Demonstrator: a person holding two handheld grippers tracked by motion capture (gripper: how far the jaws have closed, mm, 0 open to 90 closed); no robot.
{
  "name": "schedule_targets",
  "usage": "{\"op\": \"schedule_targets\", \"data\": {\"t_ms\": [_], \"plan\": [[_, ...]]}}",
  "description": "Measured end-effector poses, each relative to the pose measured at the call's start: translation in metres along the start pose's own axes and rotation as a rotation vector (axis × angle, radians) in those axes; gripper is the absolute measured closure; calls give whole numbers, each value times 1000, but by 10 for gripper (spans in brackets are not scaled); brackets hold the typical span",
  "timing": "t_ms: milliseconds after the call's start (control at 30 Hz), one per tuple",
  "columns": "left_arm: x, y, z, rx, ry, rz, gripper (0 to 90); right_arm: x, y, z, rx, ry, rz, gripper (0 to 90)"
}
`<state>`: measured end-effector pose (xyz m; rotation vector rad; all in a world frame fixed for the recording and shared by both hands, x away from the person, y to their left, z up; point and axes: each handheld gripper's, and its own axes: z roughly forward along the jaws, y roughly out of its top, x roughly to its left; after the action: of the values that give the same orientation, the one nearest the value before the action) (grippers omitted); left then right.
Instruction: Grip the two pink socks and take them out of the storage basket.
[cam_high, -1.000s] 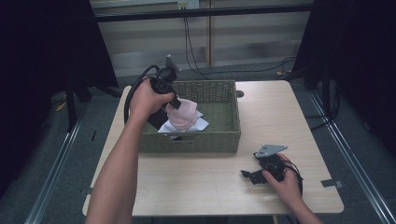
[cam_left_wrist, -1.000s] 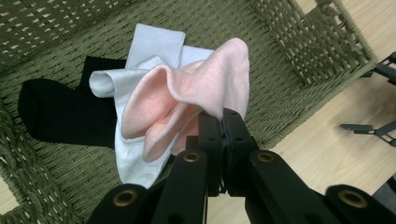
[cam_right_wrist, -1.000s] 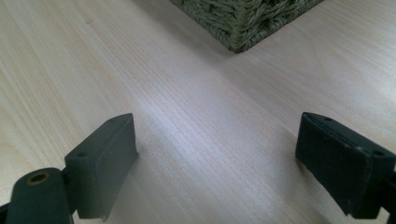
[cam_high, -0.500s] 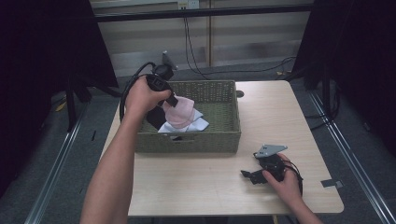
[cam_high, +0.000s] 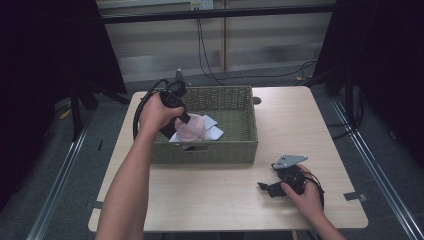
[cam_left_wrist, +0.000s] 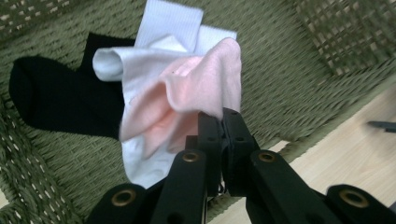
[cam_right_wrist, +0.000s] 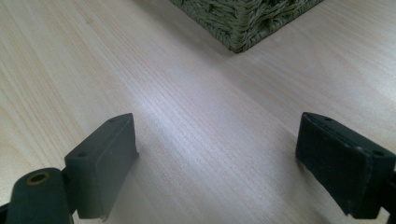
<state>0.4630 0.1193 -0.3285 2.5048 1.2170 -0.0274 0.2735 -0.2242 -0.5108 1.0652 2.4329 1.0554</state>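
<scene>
A pale wooden table (cam_high: 235, 210) stands on a grey floor between dark curtains. The green woven basket (cam_high: 235, 102) sits on it. Over the basket's left end, the left gripper (cam_left_wrist: 219, 123) pinches a pink sock (cam_left_wrist: 187, 100) above white and black socks. Right of the basket, the right gripper (cam_right_wrist: 215, 154) rests on the tabletop, jaws wide apart and empty.

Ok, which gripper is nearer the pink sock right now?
Left. The left gripper is in the wicker basket, jaws shut on the pink sock. The right gripper rests on the table, outside the basket, jaws open and apart from the sock.
</scene>
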Motion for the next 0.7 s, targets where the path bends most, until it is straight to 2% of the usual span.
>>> {"op": "schedule_targets", "data": {"t_ms": [200,333,367,700], "plan": [[2,-3,0,11,-7,-6,885,0,0,0,-2,0,0,117],[2,-3,-11,-15,-12,-5,885,0,0,0,-2,0,0,118],[1,-3,-19,-27,-17,-2,885,0,0,0,0,0,0,117],[-7,-5,-47,-39,-30,14,885,0,0,0,0,0,0,117]]}}
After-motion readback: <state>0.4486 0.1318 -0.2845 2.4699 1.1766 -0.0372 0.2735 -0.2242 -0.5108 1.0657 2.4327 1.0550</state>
